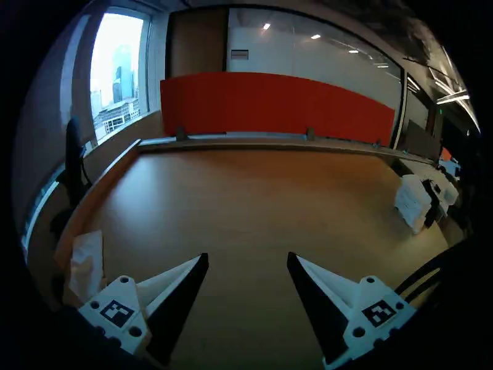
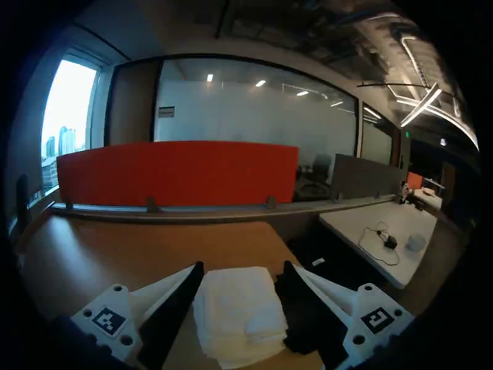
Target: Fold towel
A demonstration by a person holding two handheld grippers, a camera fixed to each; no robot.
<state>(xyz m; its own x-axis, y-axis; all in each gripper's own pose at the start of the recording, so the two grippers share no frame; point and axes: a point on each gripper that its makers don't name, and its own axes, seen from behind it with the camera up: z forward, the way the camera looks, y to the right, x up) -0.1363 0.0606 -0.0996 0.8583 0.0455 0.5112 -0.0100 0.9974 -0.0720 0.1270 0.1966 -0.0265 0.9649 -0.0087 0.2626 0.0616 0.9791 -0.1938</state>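
Holds the left gripper (image 1: 246, 254) spread and empty above a bare stretch of the wooden bench (image 1: 259, 197), lower centre of the left gripper view, seemingly parked clear of the work. Leaves the white towel (image 1: 414, 200) in a layered stack near the bench's edge, middle right of that frame, well apart from those fingers. Poises the right gripper (image 2: 242, 265) at the bottom of the right gripper view, released, fingers either side of the towel (image 2: 237, 311), probably lined up for a first pinch; contact impossible to tell. Shows a dark cloth (image 2: 302, 317) just beside the towel at lower right, a crumpled pale paper (image 1: 86, 268) at lower left of the left gripper view, a red divider (image 2: 179, 172) along the bench's far side.
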